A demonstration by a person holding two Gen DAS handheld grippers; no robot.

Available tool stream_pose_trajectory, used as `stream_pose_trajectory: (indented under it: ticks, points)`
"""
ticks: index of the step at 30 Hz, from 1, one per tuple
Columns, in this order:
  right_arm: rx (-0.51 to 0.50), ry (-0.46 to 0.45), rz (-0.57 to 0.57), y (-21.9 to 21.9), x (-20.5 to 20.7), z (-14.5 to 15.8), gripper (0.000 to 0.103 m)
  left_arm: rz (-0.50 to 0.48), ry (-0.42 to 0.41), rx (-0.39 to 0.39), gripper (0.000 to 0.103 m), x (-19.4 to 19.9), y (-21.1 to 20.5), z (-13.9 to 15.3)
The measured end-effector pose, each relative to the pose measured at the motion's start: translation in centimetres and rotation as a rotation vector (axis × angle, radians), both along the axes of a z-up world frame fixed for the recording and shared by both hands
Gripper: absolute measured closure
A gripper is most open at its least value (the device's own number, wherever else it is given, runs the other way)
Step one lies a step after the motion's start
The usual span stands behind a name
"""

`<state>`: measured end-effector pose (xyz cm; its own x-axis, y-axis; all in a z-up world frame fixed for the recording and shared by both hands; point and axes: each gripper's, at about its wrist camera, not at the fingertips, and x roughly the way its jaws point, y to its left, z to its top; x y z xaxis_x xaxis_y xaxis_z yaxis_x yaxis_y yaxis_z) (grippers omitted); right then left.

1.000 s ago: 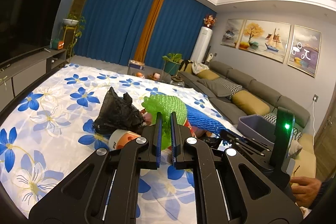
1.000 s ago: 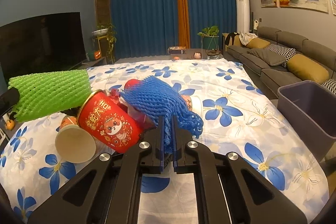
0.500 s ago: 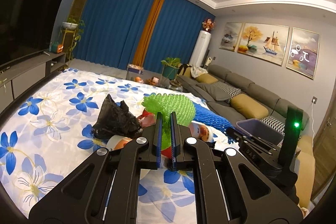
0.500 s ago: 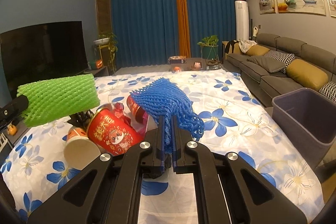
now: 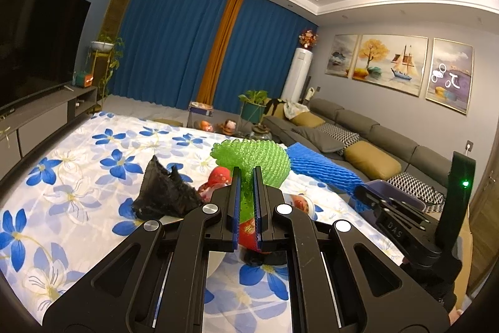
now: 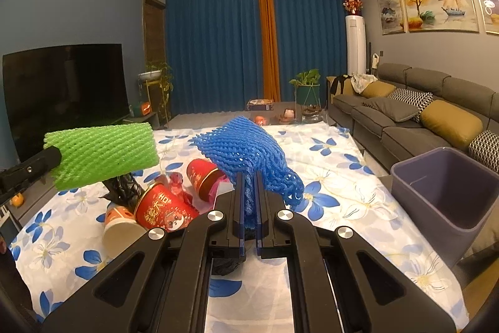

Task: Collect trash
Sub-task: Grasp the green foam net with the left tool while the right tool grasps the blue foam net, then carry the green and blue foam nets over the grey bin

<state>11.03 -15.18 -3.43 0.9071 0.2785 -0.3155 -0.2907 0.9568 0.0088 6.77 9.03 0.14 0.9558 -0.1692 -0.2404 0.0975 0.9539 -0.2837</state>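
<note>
My left gripper (image 5: 246, 195) is shut on a green foam net sleeve (image 5: 253, 159), held above the flowered cloth (image 5: 78, 173). In the right wrist view that green net (image 6: 103, 155) sticks out at the left. My right gripper (image 6: 249, 202) is shut on a blue foam net sleeve (image 6: 246, 155), also lifted; the blue net (image 5: 321, 167) shows at the right of the left view. Below lie red paper cups (image 6: 165, 208), another red cup (image 6: 202, 177), an orange-and-white cup (image 6: 120, 227) and a crumpled black bag (image 5: 162, 195).
A grey-purple bin (image 6: 449, 192) stands open at the right edge of the cloth. A grey sofa (image 6: 414, 114) with cushions runs along the right wall. A TV (image 6: 62, 89) on a low cabinet is at the left. Plants and blue curtains are behind.
Both grippers have risen with their nets; the blue net has lifted clear of the cups. The trash pile sits lower in both views.
</note>
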Motion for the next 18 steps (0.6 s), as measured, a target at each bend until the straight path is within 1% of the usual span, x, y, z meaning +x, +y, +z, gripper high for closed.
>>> stream_pose_trajectory:
  ticks: [4, 18]
  points:
    - [0.000, -0.019, -0.011, -0.7, -0.3, 0.8, 0.097, -0.006, -0.012, 0.024, 0.097, 0.4, -0.9, 0.6]
    - [-0.011, -0.058, -0.080, -3.1, -0.6, 2.6, 0.097, -0.065, -0.039, 0.067, 0.097, 2.7, -4.5, 2.4]
